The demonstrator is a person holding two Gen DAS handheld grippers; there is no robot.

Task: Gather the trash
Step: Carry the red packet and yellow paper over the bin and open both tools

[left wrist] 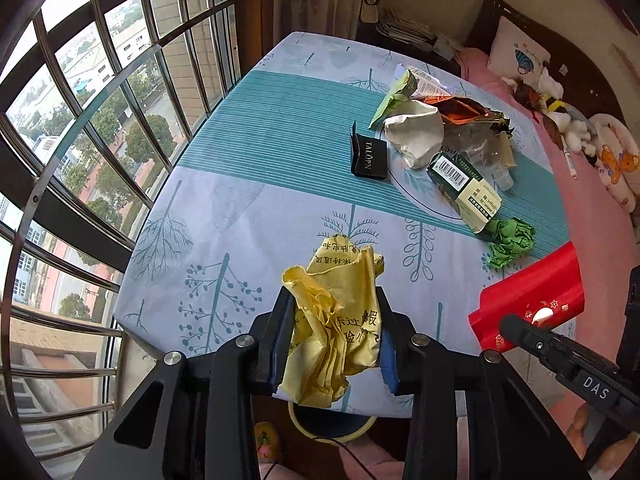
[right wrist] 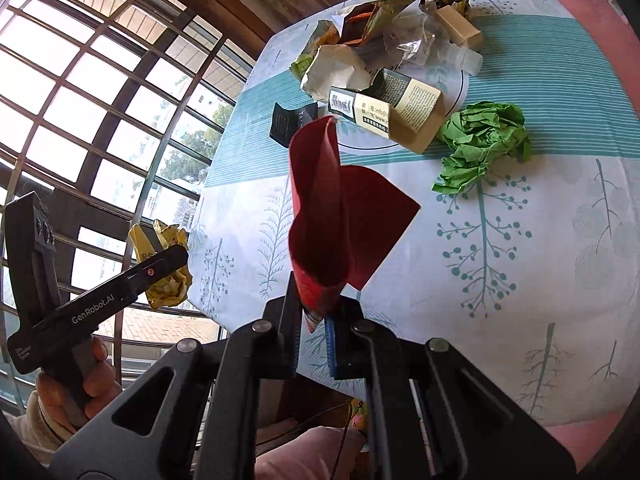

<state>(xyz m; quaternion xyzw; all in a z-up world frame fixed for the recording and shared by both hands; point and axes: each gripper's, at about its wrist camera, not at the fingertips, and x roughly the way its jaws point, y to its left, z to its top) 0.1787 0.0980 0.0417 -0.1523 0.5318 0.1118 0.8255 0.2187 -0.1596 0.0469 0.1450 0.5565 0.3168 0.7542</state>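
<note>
Yellow wrapper [left wrist: 336, 320] in left jaws, red paper [right wrist: 340, 216] right — table edge [left wrist: 168, 344] below.

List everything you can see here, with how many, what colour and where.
yellow paper: 1, yellow, crumpled, gripped in left tool
red packet: 1, red, gripped in right tool
green paper: 1, green, crumpled, on table beside box
box: 1, dark green and cream, on table
black card: 1, black, folded, left of pile
white paper: 1, white, crumpled, in pile
wrappers: several, green, orange, clear, far pile
table: 1, teal and white cloth, by window
window: 1, barred, left
bed: 1, pink, right, with soft toys
hand: 1, holding left tool
left tool: 1, black, shut
right tool: 1, black, shut
</note>
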